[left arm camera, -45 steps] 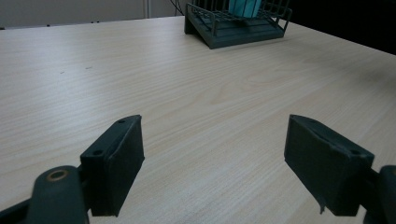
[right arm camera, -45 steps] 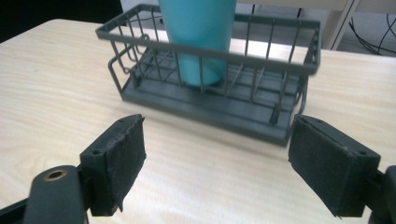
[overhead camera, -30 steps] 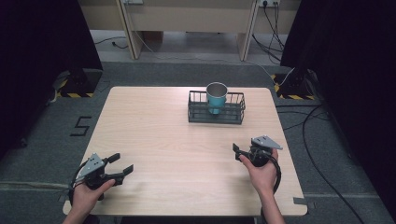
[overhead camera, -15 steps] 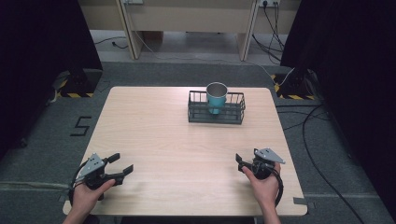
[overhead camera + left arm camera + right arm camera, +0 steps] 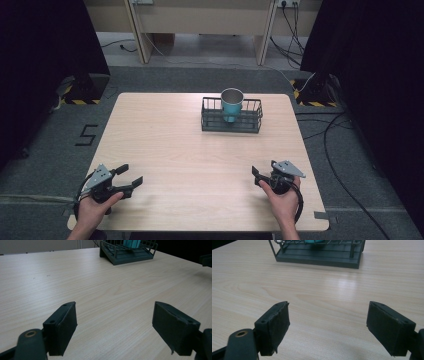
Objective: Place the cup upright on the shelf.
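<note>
At the near edge of the light wooden bench (image 5: 190, 150) the person's two hands each hold a claw; the left claw (image 5: 129, 179) sits by the near left corner with its jaws spread wide and nothing between them, a grey three-cornered plate on its top, and the left hand (image 5: 95, 207) wrapped around its body from below; in the left gripper view its two black jaws stand well apart over bare wood grain, released; the right claw (image 5: 256, 176) rests near the near right edge, held by the right hand (image 5: 282, 200), its jaws pointing toward the bench's middle; in the right gripper view those jaws also stand far apart with only the bench surface between them, so this claw is released too; a black cable loops by the right wrist; the middle of the bench between the claws and the far side lies bare; toward the far edge, right of centre, stands a dark wire basket (image 5: 252, 122) with a solid base, well apart from both claws; a teal cup (image 5: 231, 106) with a metal-coloured rim stands upright inside it, toward its left half, rising above the wire top; beyond the bench the grey carpeted floor (image 5: 200, 80) carries black cables (image 5: 335, 140) at the right and yellow-and-black striped tape (image 5: 82, 101) by dark stands at both sides.
</note>
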A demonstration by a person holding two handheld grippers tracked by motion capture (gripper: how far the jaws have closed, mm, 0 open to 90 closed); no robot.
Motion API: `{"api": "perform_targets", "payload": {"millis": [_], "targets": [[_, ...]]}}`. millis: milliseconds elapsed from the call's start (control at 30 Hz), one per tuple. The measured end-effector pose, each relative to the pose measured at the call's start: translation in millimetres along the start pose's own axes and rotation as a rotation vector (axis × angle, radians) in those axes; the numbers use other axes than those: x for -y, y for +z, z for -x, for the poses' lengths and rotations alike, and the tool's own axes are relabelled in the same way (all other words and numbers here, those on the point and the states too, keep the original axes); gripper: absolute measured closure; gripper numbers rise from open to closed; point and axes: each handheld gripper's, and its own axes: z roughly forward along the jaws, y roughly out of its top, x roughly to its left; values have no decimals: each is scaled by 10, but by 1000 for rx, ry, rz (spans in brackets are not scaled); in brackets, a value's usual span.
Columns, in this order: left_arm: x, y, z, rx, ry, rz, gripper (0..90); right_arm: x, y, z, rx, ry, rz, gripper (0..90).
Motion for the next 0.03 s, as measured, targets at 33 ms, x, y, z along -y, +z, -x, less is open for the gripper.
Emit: {"api": "perform_targets", "payload": {"millis": [33], "targets": [[1,0,-2,0,-2,-1,191,0,0,2,1,2,-1,191]]}}
